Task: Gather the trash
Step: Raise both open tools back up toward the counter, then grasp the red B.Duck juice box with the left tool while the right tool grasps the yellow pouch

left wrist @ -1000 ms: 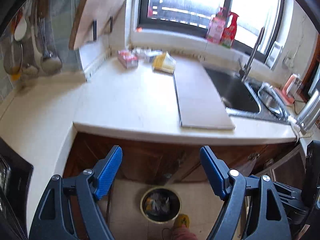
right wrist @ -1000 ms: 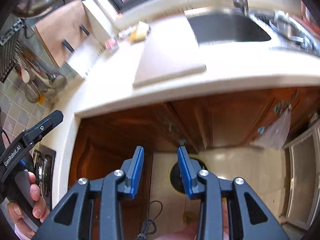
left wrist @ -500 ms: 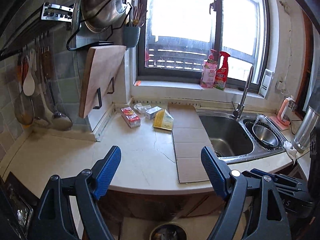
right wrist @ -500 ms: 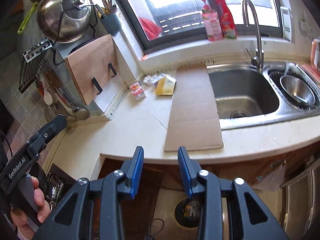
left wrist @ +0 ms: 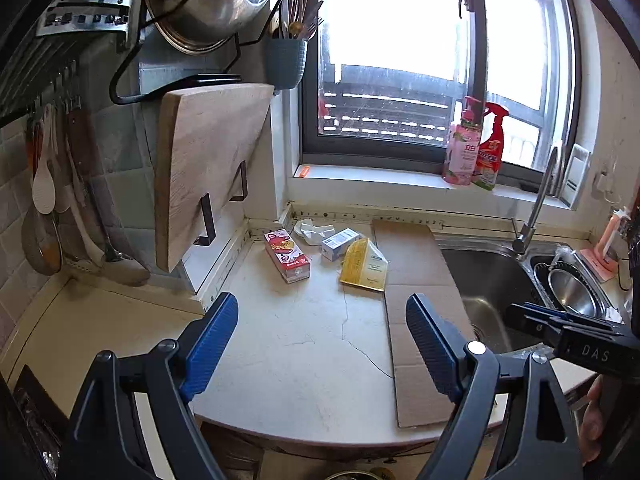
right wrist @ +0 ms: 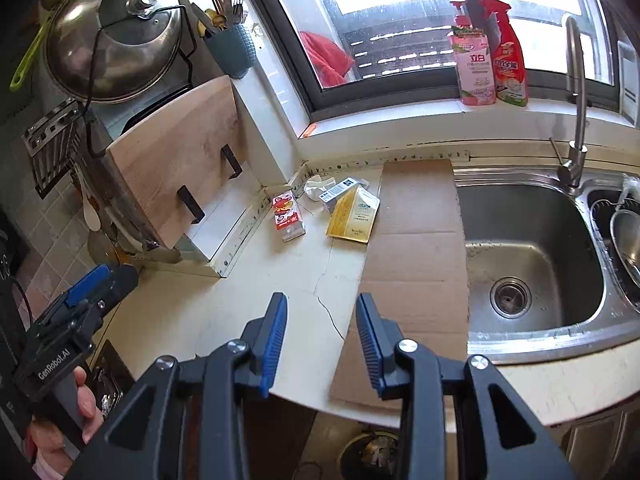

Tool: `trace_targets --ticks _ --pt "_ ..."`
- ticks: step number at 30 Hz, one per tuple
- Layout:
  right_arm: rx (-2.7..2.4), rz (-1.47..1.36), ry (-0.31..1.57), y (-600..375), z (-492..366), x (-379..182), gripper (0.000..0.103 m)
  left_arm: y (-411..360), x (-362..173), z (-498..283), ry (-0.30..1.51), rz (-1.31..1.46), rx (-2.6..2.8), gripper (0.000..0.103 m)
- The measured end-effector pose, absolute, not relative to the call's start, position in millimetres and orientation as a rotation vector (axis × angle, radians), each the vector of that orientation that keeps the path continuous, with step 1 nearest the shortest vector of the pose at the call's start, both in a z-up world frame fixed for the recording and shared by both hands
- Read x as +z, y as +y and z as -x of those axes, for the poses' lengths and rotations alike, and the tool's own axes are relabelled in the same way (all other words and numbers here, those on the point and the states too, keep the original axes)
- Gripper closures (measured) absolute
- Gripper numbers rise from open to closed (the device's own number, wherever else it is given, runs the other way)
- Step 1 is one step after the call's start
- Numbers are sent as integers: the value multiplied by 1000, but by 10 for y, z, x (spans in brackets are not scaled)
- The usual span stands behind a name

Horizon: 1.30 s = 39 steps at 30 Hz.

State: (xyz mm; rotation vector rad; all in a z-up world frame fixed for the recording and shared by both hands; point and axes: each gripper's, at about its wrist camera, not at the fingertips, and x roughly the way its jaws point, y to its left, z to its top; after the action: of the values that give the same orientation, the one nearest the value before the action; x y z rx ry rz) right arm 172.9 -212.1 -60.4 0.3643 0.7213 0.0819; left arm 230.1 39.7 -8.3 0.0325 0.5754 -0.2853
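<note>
My left gripper point(left wrist: 320, 344) gapes wide, my right gripper point(right wrist: 322, 330) half-parted, both empty; "GenRobot.AI" on the left's body. Ahead: cracked countertop point(left wrist: 288, 344), cardboard sheet point(right wrist: 416, 248), then red carton point(left wrist: 287, 255), yellow pouch point(left wrist: 364, 266), white box point(left wrist: 340, 243), crumpled wrapper point(left wrist: 306, 230) by the wall.

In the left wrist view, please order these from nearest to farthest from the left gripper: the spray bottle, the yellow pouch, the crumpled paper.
From the left gripper:
1. Yellow pouch, mid-counter, partly on the cardboard's edge.
2. Crumpled paper, by the back wall.
3. Spray bottle, up on the windowsill, right.
</note>
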Motion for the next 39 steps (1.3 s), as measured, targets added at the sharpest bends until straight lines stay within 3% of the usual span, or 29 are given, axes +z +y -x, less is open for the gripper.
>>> trace_targets --ticks 8,18,35,37,38,39 --pt "178 -407 831 -2437 -3020 -938 67 -8 -375 -3543 717 -53 -191 18" --pt "225 -564 984 -2817 -4293 -1752 67 -226 -984 -4885 902 -27 -113 18" --pt "293 -652 1050 -2869 -4821 -2371 67 -372 -1925 -5893 1083 5 -19 18" --pt "295 -640 1032 -2857 -4847 -2365 73 -385 -2007 -5949 1100 5 -16 18" --pt "296 -632 1024 -2853 -4852 -2358 83 -395 -2046 -5986 1108 4 -17 18" --pt "307 -632 1016 -2848 -4857 -2351 85 -402 -2086 -6010 1116 2 -15 18"
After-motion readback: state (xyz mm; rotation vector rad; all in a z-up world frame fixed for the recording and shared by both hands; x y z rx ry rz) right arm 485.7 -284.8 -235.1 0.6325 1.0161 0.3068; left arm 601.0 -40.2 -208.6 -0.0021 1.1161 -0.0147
